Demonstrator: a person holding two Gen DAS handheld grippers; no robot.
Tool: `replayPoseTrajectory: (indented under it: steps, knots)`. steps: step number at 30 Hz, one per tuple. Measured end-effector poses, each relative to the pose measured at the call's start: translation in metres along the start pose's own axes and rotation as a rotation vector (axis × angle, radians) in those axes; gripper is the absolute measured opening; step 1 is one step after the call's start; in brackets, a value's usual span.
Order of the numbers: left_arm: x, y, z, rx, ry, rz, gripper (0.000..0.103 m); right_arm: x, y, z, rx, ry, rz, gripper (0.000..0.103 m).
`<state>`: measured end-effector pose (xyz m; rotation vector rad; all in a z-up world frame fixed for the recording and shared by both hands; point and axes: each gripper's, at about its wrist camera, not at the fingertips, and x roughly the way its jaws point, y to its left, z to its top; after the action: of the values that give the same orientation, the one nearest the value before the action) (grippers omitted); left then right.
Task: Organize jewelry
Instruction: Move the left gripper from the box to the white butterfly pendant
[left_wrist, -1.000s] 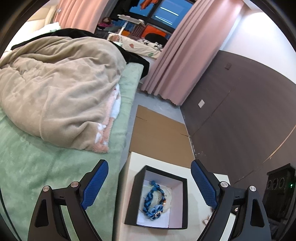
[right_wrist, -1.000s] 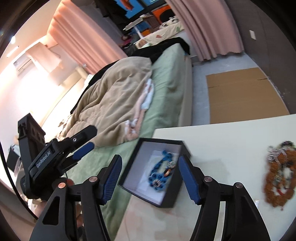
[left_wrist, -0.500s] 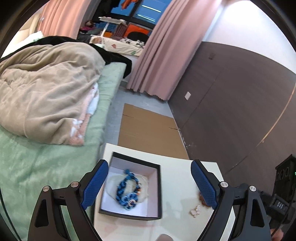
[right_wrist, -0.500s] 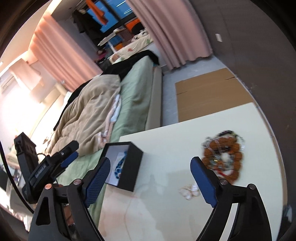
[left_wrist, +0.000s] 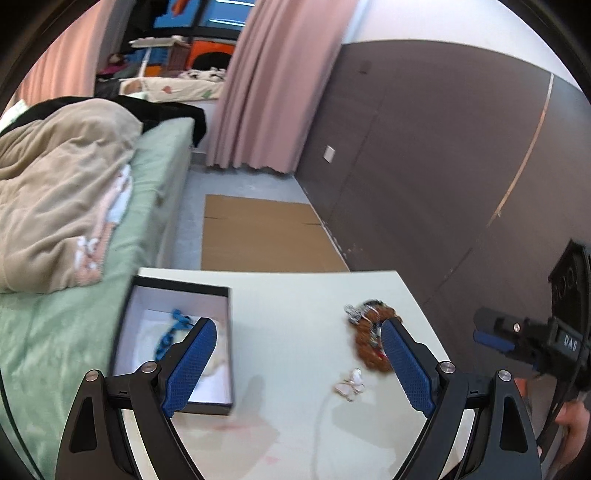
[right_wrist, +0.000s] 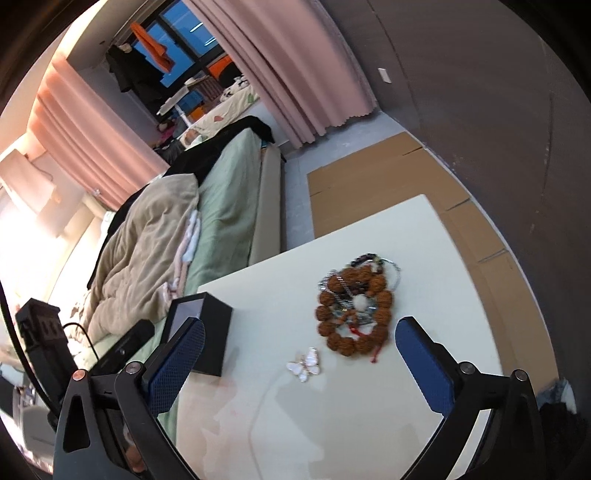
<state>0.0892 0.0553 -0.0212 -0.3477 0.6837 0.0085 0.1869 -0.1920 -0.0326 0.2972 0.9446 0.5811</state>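
A black box (left_wrist: 225, 350) with a white lining stands at the left edge of the white table (left_wrist: 295, 295). A blue bracelet (left_wrist: 168, 334) lies inside it. A pile of brown bead bracelets tangled with silver chains (right_wrist: 354, 310) rests right of centre, also seen as the bead pile (left_wrist: 369, 343). Just in front of it lies a pearly butterfly brooch (right_wrist: 306, 363). My left gripper (left_wrist: 297, 328) hangs open over the table between box and pile, holding nothing. My right gripper (right_wrist: 300, 325) hovers near the brooch and pile, its jaws opening with nothing held between them.
A bed with a green sheet (left_wrist: 74, 325) and a beige blanket (left_wrist: 55, 192) runs along the table's left side. Flat cardboard (left_wrist: 258, 236) lies on the floor beyond the table. A dark wall (left_wrist: 443, 166) and a pink curtain (left_wrist: 266, 92) stand behind.
Both views have swung right, from the box with the blue bracelet to the bead pile and brooch. The right jaws have spread wider. The left jaws keep the same width.
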Motion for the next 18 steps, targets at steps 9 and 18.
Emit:
replayPoseTrajectory:
  steps: [9,18]
  knots:
    - [0.025,-0.030,-0.018,0.077,0.077,-0.004,0.091,-0.010,-0.036,0.003,0.087,0.002,-0.042,0.103]
    - [0.061,-0.056,-0.042,0.172,0.188,-0.002,0.089,-0.018,-0.056,0.007,0.140,-0.002,-0.053,0.103]
